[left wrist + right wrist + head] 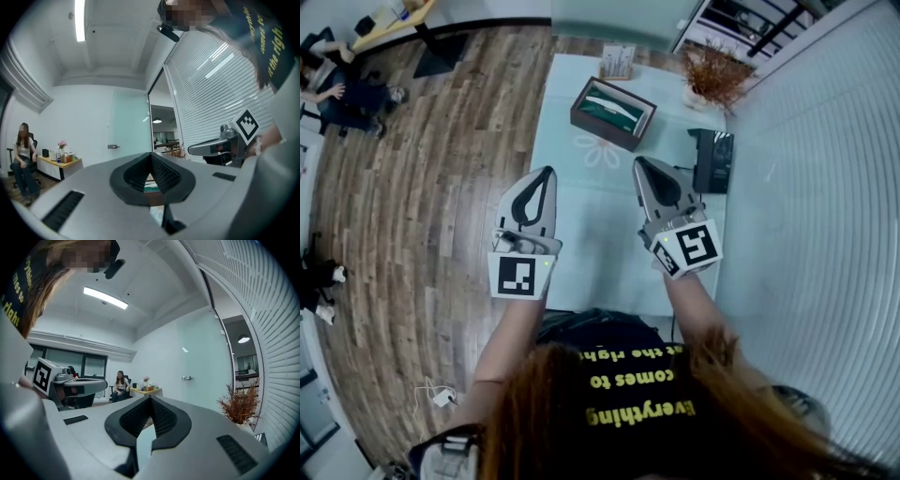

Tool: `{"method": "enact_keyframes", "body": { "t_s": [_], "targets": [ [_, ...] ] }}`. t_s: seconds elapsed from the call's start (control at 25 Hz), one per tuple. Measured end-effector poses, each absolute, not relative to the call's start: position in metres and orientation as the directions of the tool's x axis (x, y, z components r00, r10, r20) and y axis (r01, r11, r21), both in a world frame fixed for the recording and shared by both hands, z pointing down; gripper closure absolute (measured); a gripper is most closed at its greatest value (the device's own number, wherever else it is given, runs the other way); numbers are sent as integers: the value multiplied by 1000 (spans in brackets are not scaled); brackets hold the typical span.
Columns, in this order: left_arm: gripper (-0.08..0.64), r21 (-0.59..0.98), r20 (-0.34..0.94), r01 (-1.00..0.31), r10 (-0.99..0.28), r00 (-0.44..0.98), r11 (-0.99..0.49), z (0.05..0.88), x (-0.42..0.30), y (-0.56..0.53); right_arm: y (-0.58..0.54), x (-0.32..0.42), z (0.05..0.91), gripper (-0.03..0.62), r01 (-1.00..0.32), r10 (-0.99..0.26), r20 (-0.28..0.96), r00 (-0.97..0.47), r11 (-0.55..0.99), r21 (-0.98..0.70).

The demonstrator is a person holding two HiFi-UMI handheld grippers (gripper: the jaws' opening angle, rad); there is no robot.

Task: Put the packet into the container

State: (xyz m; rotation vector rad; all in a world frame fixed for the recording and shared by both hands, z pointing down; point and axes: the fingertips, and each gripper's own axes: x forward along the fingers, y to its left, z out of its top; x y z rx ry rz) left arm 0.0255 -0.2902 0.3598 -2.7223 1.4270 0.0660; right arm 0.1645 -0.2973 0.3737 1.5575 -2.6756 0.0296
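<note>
**Head view:** You hold both tongs above the near half of the pale table [591, 239], each pointing toward the top of the frame. The left gripper [546, 176] is left of centre and the right gripper [641, 165] is just right of centre. Both are clenched, with nothing between the jaws. The container [581, 114], an open brown box, stands on the table in the upper centre, beyond both tips. The green packet [614, 105] lies inside it. A black device [711, 161] sits at the table's right edge, near your right gripper. A dried plant [712, 73] is at the upper right, and a seated person [347, 97] is at the upper left on the wooden floor.

**Left gripper view:** The 2 jaws of your left gripper meet tip to tip at the centre of the frame, and the loop between the pads holds nothing. Low in that loop you can see a strip of the container's brown wall. Your right gripper reaches in from the right edge, apart from the left one.

**Right gripper view:** The jaws of your right gripper are pressed together at the tips with nothing gripped. Your left gripper is at the left edge, and the plant stands at the lower right.
</note>
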Motion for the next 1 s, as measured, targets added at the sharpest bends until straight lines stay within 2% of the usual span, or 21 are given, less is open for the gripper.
{"method": "enact_keyframes", "body": {
  "t_s": [1.0],
  "targets": [
    [561,-52,-72,-814,-811,581,-579,352,34,-282,-276,146,352,569,-855,-855,-9,-518,518,33]
  ]
}}
